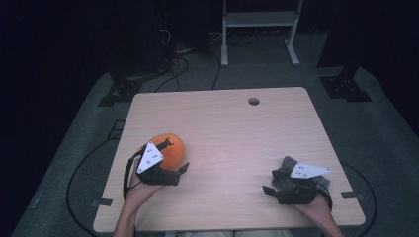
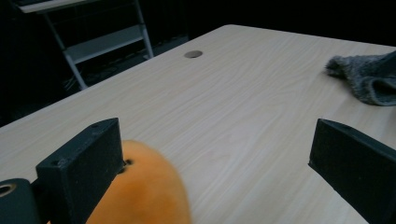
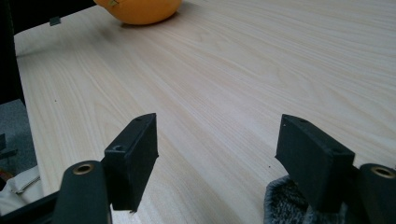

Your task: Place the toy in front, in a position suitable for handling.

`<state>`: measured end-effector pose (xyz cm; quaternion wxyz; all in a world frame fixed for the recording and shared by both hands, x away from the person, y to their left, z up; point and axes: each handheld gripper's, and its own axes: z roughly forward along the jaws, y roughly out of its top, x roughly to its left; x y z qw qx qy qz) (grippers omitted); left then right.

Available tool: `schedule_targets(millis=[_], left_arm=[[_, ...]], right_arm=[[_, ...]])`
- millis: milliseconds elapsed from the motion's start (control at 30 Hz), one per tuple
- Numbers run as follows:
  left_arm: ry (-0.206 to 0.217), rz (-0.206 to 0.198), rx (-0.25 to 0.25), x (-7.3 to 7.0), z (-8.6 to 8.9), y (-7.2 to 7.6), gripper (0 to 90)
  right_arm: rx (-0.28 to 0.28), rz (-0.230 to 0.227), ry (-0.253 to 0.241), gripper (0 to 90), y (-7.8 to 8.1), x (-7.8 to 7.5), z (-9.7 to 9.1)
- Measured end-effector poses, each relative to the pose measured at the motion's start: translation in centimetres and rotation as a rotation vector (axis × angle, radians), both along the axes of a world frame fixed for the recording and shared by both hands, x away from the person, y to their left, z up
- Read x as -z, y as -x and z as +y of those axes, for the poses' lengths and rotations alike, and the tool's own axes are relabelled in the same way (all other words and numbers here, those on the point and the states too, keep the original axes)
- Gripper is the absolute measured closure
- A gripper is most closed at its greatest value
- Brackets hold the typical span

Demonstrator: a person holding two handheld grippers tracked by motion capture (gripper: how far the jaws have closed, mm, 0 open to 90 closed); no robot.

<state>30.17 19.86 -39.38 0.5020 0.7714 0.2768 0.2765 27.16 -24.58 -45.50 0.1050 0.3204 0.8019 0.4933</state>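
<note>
My left claw is wide open and holds nothing. Right by its left jaw sits the orange ball, soft and round. It looks like it touches the inside of that jaw, but the ball is blurry there, so I am not sure. The other jaw stands well apart from it, with bare table between. Farther out past that jaw lies a fuzzy grey cloth. Way beyond, near the table's far edge, is a small round hole.

My right claw is open too, with only wood between its jaws. The grey cloth sits low, just beside its right jaw. Far ahead, off to its left, is the orange ball.
</note>
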Motion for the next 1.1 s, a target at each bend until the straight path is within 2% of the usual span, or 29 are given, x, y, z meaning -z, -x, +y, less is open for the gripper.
schedule_targets(millis=[100, 167, 200, 233, 333, 567, 700, 733, 767, 833, 867, 933, 1100], left_arm=[[-0.019, -0.012, -0.029, -0.3, 1.2, -0.4, 2.1], [-0.037, -0.023, -0.074, -0.2, 2.1, -0.9, 2.1], [-0.046, -0.018, -0.094, -0.1, 2.5, -1.1, 2.1], [-0.036, -0.002, -0.125, 0.1, 3.0, -1.5, 2.1], [-0.027, 0.015, -0.158, 0.5, 4.3, -2.2, 2.1], [-0.029, 0.088, -0.165, 2.2, 5.1, -3.5, 4.3], [-0.097, 0.152, -0.193, 3.3, 4.6, -4.6, 4.7], [-0.13, 0.15, -0.201, 3.5, 4.4, -4.7, 4.6], [-0.142, 0.15, -0.204, 3.6, 4.2, -4.8, 4.6], [-0.124, 0.158, -0.198, 3.7, 4.2, -5.0, 4.6], [-0.129, 0.169, -0.202, 3.8, 4.2, -5.1, 4.6], [-0.112, 0.197, -0.21, 4.0, 4.3, -5.4, 3.7], [-0.117, 0.221, -0.213, 4.1, 4.6, -5.5, 7.0]], right_arm=[[0.0, -0.001, 0.008, 28.0, 0.0, 0.0, 0.1], [-0.002, -0.002, 0.009, 28.1, -0.1, 0.1, 0.2], [-0.004, 0.003, 0.017, 28.1, -0.1, 0.1, 0.3], [-0.003, 0.007, 0.019, 28.1, -0.1, 0.2, 0.4], [-0.007, 0.007, 0.021, 28.2, -0.2, 0.3, 0.5], [-0.016, 0.012, 0.025, 28.5, -0.3, 0.3, 0.6], [-0.022, 0.009, 0.025, 28.7, -0.1, 0.2, 0.6], [-0.024, 0.007, 0.026, 28.7, -0.1, 0.2, 0.6], [-0.026, 0.003, 0.027, 28.8, -0.1, 0.1, 0.5], [-0.027, 0.003, 0.023, 29.1, 0.0, 0.1, 0.5], [-0.028, 0.003, 0.022, 29.1, 0.0, 0.1, 0.4], [-0.028, 0.006, 0.023, 29.2, 0.0, 0.1, 0.3], [-0.036, 0.001, 0.023, 29.4, 0.0, 0.0, 0.3]])
